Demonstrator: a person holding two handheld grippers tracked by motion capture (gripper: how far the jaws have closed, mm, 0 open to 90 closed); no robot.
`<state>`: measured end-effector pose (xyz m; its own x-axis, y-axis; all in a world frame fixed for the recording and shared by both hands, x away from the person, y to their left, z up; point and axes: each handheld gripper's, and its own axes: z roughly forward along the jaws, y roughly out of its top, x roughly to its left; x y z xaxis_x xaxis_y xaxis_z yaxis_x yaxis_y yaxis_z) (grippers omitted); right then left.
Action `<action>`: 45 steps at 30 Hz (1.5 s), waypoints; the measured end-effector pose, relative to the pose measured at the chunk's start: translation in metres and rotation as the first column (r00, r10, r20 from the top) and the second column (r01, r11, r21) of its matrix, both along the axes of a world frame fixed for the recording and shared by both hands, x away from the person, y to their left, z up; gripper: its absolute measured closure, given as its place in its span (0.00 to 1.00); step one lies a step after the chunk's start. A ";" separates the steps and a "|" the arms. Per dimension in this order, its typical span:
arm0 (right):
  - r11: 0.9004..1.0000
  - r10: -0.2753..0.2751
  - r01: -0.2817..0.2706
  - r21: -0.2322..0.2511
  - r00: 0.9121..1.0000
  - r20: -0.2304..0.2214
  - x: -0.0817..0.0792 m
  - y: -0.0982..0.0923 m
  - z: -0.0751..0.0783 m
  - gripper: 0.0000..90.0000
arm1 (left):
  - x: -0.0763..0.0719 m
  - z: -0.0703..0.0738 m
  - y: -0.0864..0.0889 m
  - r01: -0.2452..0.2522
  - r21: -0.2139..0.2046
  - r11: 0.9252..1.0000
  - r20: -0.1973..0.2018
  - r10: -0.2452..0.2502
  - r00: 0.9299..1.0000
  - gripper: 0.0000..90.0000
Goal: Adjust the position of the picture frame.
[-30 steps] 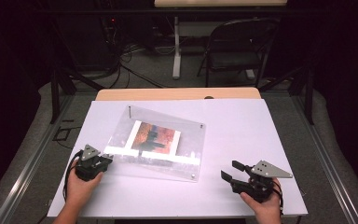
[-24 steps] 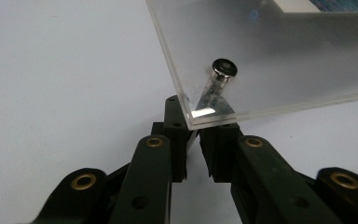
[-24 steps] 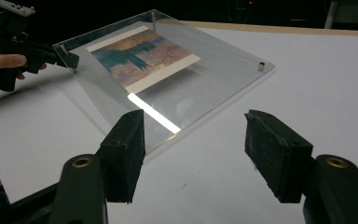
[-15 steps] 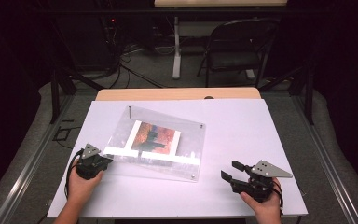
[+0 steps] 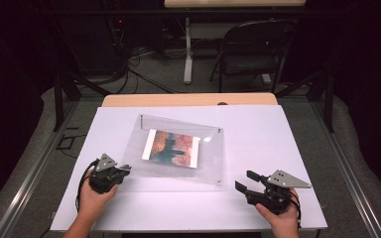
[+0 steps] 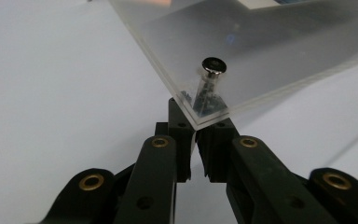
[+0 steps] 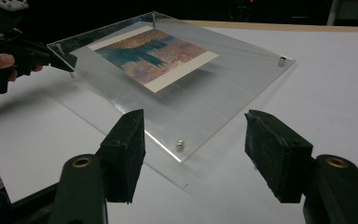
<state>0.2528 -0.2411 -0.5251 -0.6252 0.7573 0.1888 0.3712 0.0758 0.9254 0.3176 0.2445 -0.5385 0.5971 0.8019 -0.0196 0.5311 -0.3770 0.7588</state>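
- White tabletop [image 5: 258, 134]: we log a clear acrylic frame [image 5: 178, 151] at its centre, left corner lifted.
- Left tool [image 6: 193, 135]: just closing, we find it clamped on that corner.
- Right tool [image 7: 193, 154]: jaws apart, holding nothing.

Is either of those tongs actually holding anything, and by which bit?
Yes. The left tongs pinch the clear acrylic picture frame by its near left corner, beside the corner screw, tilting that side up. The right tongs stand open, holding nothing.
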 end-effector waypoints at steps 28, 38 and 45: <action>0.999 0.018 -0.018 -0.032 0.999 -0.028 0.000 0.004 -0.002 0.45 | -0.042 -0.005 -0.163 0.385 -0.080 0.919 -0.074 -0.391 0.917 0.93; 0.999 0.022 -0.023 -0.036 0.999 -0.039 0.000 0.005 -0.002 0.45 | -0.043 -0.015 -0.160 0.380 -0.095 0.920 -0.094 -0.388 0.917 0.88; 0.999 0.018 -0.019 -0.027 0.999 -0.033 0.000 0.004 -0.002 0.45 | -0.049 -0.009 -0.138 0.357 -0.107 0.928 -0.094 -0.367 0.925 0.76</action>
